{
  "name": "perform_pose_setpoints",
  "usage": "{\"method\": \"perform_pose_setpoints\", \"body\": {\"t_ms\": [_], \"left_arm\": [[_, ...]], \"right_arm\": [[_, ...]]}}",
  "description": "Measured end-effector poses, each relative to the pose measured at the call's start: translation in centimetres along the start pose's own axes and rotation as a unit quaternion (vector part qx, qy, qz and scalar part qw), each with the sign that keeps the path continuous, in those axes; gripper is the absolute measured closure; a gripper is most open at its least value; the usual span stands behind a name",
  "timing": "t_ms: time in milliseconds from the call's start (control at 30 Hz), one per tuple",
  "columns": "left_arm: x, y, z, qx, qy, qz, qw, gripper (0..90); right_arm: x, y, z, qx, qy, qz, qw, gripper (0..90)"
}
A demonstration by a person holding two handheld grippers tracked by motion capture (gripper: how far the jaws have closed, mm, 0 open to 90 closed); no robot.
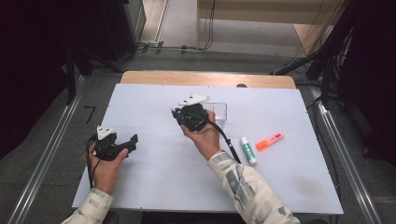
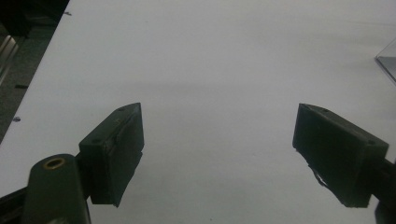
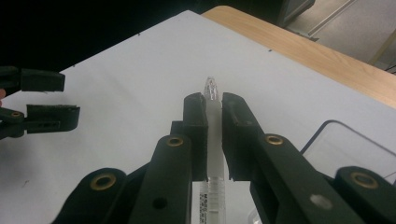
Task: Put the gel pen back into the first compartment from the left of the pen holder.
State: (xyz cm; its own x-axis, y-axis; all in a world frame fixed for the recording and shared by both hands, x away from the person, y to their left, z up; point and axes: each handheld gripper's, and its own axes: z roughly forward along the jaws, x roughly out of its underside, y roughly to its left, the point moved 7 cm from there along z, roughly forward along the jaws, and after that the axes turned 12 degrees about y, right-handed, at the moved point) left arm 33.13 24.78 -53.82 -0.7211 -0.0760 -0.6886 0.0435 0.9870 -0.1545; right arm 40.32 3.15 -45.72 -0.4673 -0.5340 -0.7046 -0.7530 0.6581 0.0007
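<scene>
My right gripper (image 3: 213, 109) is shut on a clear plastic pen (image 3: 214, 154) that lies lengthwise between its pads, the clear tip poking out past the fingertips. In the high view the right gripper (image 1: 178, 115) is held above the middle of the white table (image 1: 154, 172), pointing left. The left gripper (image 1: 132, 140) rests low near the table's left edge, open. Its two black jaws stand wide apart in the left gripper view (image 2: 217, 144) with bare table between them. It also appears at the left edge of the right gripper view (image 3: 46, 100).
A clear plastic box (image 1: 218, 110) sits just right of the right gripper, seen also as a clear box (image 3: 348, 149) and a corner (image 2: 387, 60). A white and green glue stick (image 1: 248, 150) and an orange highlighter (image 1: 269, 141) lie to the right. A wooden edge (image 1: 205, 78) runs along the far side.
</scene>
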Motion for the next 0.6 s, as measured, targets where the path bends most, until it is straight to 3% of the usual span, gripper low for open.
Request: {"method": "perform_pose_setpoints", "body": {"t_ms": [600], "left_arm": [[0.0, 0.1, 0.0, 0.002, 0.000, 0.000, 1.0000, 17.0]], "right_arm": [[-2.8, -2.4, 0.4, 0.017, -0.002, 0.015, 0.9997, 79.1]]}}
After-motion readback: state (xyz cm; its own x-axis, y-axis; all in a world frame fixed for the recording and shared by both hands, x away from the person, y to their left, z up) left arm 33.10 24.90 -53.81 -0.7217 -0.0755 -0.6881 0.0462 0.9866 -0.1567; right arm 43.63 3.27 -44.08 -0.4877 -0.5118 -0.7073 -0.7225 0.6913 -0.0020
